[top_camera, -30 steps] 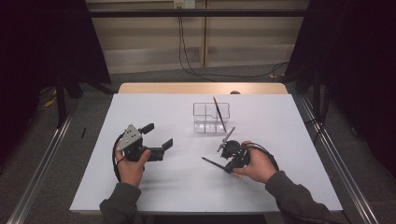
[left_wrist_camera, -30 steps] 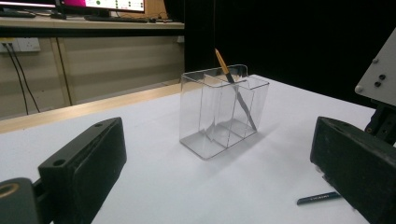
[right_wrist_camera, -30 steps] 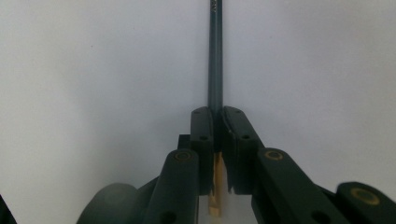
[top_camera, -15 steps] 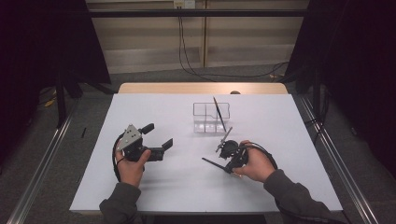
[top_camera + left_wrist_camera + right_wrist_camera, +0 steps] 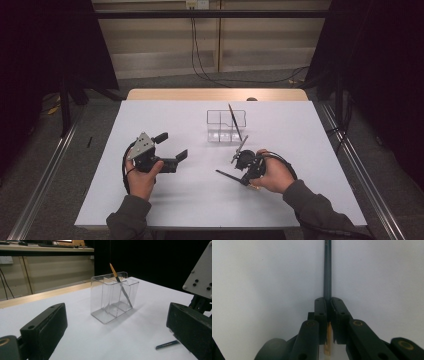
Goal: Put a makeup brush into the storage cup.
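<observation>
White sheeting covers the table (image 5: 165, 200), with dark curtains at either side and a pale wall behind. Near the far middle stands a clear plastic organizer (image 5: 113, 300) (divided into compartments), and a pencil (image 5: 120, 287) leans in one of them, tip up. The right gripper (image 5: 328, 302) is clamped tight on a dark pencil (image 5: 327, 270), whose shaft runs out ahead between the jaws low over the table, its sharpened wooden end behind the pads; in the high view it sits just in front of the organizer. The left gripper (image 5: 170, 146) rests on the table well to the left, jaws wide apart, nothing between them.
</observation>
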`<act>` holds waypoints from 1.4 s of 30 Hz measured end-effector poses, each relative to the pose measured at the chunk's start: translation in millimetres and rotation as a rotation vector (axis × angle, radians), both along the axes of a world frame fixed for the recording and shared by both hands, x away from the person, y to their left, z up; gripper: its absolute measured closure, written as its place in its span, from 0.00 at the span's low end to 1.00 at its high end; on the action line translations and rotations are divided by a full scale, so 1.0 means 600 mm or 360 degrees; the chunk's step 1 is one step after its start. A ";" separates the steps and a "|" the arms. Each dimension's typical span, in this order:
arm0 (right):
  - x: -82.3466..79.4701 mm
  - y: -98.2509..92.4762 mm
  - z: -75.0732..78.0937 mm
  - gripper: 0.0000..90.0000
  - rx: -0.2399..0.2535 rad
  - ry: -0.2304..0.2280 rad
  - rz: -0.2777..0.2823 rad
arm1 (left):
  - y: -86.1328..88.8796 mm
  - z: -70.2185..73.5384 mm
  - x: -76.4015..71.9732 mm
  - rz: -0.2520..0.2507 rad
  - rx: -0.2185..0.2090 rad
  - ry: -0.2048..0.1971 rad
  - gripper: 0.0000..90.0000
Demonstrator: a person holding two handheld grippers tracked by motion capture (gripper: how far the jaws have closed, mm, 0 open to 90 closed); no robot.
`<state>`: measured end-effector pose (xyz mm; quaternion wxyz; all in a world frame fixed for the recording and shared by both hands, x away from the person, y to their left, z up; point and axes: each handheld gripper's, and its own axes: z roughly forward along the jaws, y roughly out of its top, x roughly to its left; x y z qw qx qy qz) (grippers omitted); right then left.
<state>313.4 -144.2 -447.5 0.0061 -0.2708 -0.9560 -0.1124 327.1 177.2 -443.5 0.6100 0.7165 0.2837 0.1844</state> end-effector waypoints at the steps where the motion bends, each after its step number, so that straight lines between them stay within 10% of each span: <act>1: 0.000 -0.001 0.001 0.94 0.0001 0.0005 -0.0006 | -0.002 0.001 0.000 -0.0004 -0.0009 0.0008 0.03; 26: 0.004 -0.023 0.030 0.94 0.0028 -0.0020 0.0037 | -0.029 0.013 0.000 -0.0217 0.0031 0.0074 0.00; 42: 0.011 -0.018 0.050 0.94 0.0025 -0.0022 0.0073 | -0.071 0.022 0.014 -0.0407 0.0141 0.0268 0.00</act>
